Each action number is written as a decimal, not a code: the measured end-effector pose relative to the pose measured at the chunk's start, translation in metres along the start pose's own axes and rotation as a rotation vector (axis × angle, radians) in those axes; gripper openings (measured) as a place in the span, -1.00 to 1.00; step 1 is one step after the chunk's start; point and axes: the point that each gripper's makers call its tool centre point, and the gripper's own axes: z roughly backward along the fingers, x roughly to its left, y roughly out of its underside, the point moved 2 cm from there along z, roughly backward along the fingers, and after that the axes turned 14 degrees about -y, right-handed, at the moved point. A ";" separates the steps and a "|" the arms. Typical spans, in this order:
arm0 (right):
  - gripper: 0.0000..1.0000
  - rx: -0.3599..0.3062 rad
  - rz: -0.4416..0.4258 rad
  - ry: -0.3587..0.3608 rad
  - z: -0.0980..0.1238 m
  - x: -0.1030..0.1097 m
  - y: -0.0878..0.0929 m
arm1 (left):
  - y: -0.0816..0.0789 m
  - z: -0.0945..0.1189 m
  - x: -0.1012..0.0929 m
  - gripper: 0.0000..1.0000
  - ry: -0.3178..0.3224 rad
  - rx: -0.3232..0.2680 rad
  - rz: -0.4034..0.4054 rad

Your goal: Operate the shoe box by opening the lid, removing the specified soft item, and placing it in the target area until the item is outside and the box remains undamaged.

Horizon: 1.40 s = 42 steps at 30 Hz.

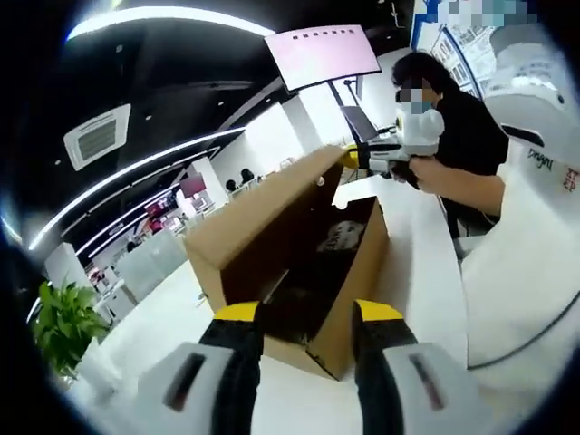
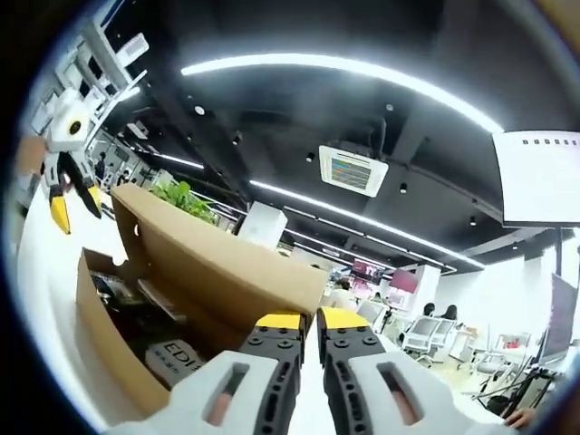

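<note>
One brown cardboard shoe box (image 1: 299, 263) sits on the white bench (image 1: 408, 272), lid (image 2: 217, 263) raised, dark contents inside. Right gripper (image 2: 301, 319) pinches the lid edge; left gripper (image 1: 308, 313) jaws are spread. Inside, a label (image 2: 179, 356) reads "EDI".

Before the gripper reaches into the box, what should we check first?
1. Lid raised: ok. The brown cardboard shoe box has its lid standing up.
2. Lid held: ok, it seems. The right gripper looks nearly shut on the lid's edge.
3. Left gripper free to reach: ok, open and holding nothing.
4. Soft item in sight: cannot tell. Dark contents lie inside, too dim to identify.
5. Box undamaged: ok, no tears visible.
6. Placing spot: cannot tell; the white table shows no marked area.
</note>
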 end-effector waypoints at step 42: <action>-0.94 0.069 -0.059 -0.083 -0.023 -0.018 -0.011 | 0.040 -0.032 -0.005 -0.74 0.227 0.279 -0.266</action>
